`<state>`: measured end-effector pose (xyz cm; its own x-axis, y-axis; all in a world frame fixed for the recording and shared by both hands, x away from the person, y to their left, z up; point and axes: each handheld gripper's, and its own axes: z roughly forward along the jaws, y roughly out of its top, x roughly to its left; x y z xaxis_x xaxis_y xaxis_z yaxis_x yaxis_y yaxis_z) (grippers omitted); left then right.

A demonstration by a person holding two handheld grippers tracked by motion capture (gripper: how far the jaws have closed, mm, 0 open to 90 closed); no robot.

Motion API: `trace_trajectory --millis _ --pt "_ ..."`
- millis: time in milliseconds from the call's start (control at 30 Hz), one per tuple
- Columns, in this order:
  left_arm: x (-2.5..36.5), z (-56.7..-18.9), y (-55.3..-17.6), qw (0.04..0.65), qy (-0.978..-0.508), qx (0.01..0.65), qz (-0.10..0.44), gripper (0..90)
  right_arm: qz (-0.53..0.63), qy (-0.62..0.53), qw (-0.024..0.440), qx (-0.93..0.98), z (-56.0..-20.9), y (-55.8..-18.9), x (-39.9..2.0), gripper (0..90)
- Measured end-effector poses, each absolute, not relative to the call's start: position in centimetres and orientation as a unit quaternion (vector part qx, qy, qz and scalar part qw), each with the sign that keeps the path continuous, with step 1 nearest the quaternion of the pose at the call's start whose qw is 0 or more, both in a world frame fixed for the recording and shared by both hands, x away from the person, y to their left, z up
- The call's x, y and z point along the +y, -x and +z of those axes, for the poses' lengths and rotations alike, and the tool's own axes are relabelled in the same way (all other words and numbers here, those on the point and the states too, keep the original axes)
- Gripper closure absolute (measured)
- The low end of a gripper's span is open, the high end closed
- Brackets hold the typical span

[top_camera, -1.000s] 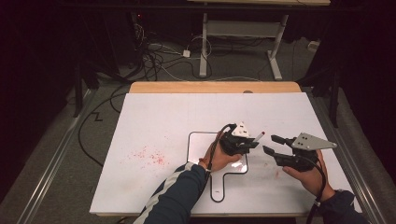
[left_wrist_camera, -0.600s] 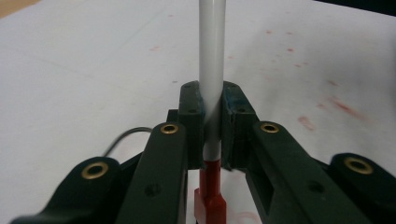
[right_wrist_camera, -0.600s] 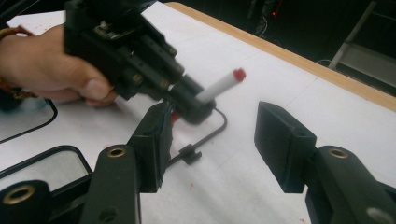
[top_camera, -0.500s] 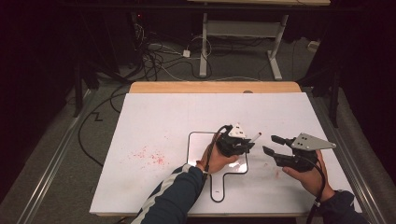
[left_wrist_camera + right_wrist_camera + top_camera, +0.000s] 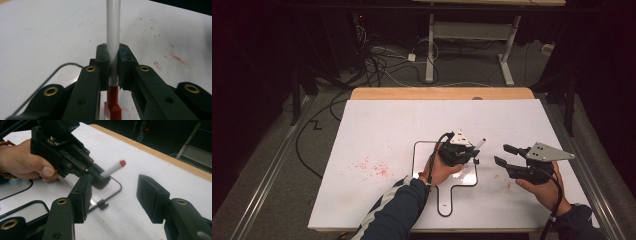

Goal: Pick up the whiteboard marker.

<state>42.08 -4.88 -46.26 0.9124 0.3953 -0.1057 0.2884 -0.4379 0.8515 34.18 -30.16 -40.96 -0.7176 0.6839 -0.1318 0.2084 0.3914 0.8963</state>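
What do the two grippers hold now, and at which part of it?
The left gripper holds a white marker with a red cap, clamped around its barrel close to one end. The right gripper holds nothing; its fingers stand apart.

One marker — two grippers — one whiteboard

The table has a wooden top, visible as a strip along its far edge. A large white sheet covers almost the whole surface. Red flecks mark the sheet at left of centre. A small paddle-shaped whiteboard with a black border lies flat on the sheet near the front edge.
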Motion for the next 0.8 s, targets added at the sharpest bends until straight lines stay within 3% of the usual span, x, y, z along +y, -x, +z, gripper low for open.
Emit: trace_trajectory --millis 167,500,800 --pt "-6.6 -46.2 -39.8 0.487 -0.857 0.166 0.036 78.8 0.476 -0.282 0.250 0.795 -41.0 -34.3 -30.3 46.7" --pt "-6.2 -45.7 -38.6 0.507 -0.848 0.153 0.042 78.6 0.482 -0.280 0.239 0.795 -41.0 -34.2 -30.2 47.0" --pt "-5.2 -44.5 -37.4 0.541 -0.826 0.141 0.075 78.5 0.518 -0.282 0.186 0.785 -41.3 -34.1 -29.3 46.6"
